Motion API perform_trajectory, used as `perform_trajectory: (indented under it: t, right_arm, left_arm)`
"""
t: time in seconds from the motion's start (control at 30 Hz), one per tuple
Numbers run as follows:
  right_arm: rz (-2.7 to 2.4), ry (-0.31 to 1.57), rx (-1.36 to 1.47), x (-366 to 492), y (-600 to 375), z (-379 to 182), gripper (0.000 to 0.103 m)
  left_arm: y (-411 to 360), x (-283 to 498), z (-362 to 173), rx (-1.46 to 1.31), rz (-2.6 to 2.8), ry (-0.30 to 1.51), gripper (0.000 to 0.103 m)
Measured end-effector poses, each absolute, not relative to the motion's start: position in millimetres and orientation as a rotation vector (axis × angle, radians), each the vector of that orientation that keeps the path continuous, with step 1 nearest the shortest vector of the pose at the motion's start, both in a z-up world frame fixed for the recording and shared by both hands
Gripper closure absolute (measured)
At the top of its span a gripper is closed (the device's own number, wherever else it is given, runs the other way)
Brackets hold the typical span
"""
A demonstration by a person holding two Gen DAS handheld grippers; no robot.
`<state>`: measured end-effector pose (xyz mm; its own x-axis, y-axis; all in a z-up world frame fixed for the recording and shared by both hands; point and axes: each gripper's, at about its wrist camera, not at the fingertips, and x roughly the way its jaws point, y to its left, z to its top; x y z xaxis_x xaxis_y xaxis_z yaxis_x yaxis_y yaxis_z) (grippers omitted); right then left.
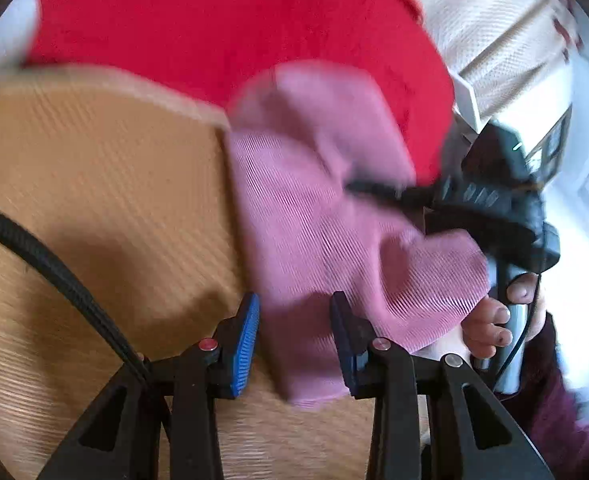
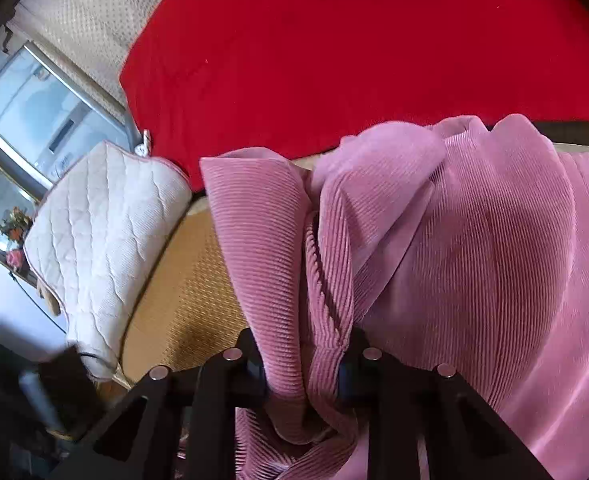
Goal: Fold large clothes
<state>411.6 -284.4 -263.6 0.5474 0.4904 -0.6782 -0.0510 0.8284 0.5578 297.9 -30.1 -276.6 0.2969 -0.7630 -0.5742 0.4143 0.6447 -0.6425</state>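
Gripping a bunched fold of the pink ribbed garment (image 2: 434,240), the right tool (image 2: 302,364) has its jaws closed on the cloth, which gathers thickly between them. The left tool (image 1: 294,332) stands part open; pink cloth lies between its blue pads (image 1: 246,340) but they do not press it. The garment lies crumpled on the tan woven mat (image 1: 94,180), nearer than the red blanket (image 2: 354,48) and right of the quilted white cushion (image 2: 102,232). Judged soft, light and limp: the fine ribbing should give fair friction, but layers will slump and drag. A hem or a shoulder seam would seem the best hold, both tools well apart along one edge; where those edges lie cannot be told from this heap.
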Motion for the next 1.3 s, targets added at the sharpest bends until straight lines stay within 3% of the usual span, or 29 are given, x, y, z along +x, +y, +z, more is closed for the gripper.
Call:
perform_trajectory:
  t: [0.3,0.5,0.6,0.77,0.87,1.1,1.13,1.17,1.2,1.3]
  right_arm:
    - [0.316,0.796,0.518,373,-288,-215,0.084]
    - [0.220,0.592,0.558,327,-361,-177,0.086]
    - [0.094,0.597,0.639,320,-409,-208,0.086]
    - [-0.047,0.793,0.818,335,-465,-325,0.086]
    - [-0.023,0.784,0.789,336,-463,-323,0.086]
    - [-0.022,0.756,0.853,314,-485,-318,0.066]
    - [-0.035,0.744,0.861,304,-487,-312,0.058]
    - [-0.045,0.714,0.864,292,-490,-303,0.041]
    - [-0.055,0.677,0.860,282,-493,-294,0.033]
    - [-0.065,0.565,0.787,248,-491,-265,0.033]
  left_arm:
    - [-67,295,-238,-0.416,-0.901,0.900,0.067]
    - [-129,268,-193,-0.306,-1.022,0.763,0.065]
    - [-173,270,-210,-0.202,-1.012,0.789,0.065]
    - [-205,271,-247,-0.090,-1.044,0.864,0.066]
    - [-206,271,-250,-0.039,-1.049,0.858,0.066]
    - [-206,277,-249,-0.025,-1.038,0.858,0.066]
    - [-210,279,-249,-0.022,-1.038,0.859,0.066]
    - [-216,280,-249,-0.019,-1.039,0.859,0.066]
    - [-216,280,-249,-0.019,-1.038,0.860,0.066]
    - [-213,278,-247,-0.023,-1.027,0.871,0.066]
